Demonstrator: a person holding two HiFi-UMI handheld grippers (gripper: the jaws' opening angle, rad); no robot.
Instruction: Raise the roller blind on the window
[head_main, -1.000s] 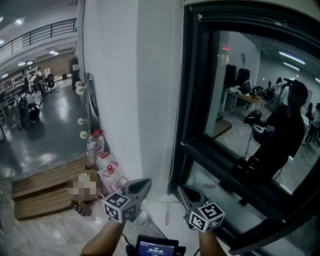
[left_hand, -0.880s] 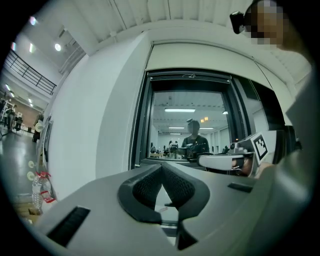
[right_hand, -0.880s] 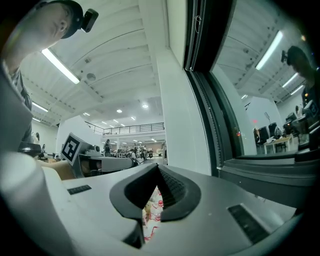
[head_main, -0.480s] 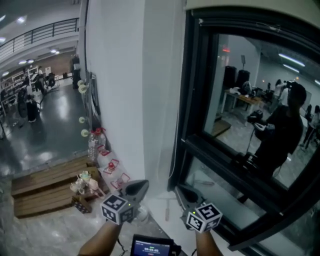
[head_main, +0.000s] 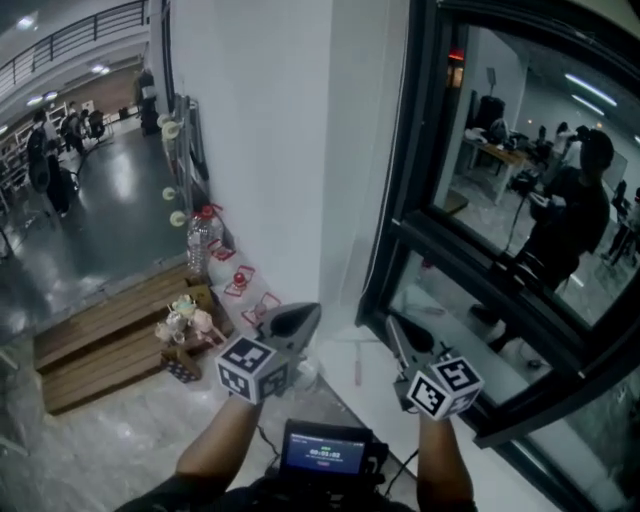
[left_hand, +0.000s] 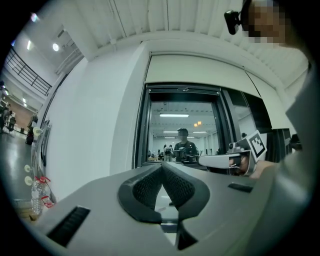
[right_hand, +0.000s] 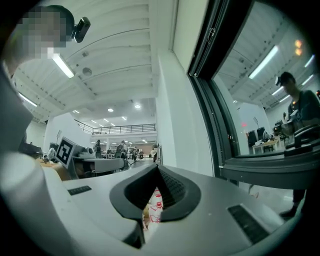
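Since nothing is held: left tool (left_hand: 162, 166) and right tool (right_hand: 157, 168) are both pressed together, empty.
Blind (left_hand: 195, 70): likely the pale panel atop the window (left_hand: 182, 125), above my tools.
Risk: shut jaws brush the thin cord (head_main: 371, 270) beside the frame (head_main: 415, 150) and miss it.

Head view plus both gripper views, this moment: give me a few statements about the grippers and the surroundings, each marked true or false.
1. The left gripper and the right gripper are both shut, with nothing between their jaws. True.
2. The left gripper is clamped on the window frame. False: it touches nothing and is held low in front of the white wall.
3. A plastic bottle stands on the floor by the white wall. True.
4. The wooden platform lies to the right of the window frame. False: it lies to the left.
5. A figure in dark clothes shows in the window glass. True.
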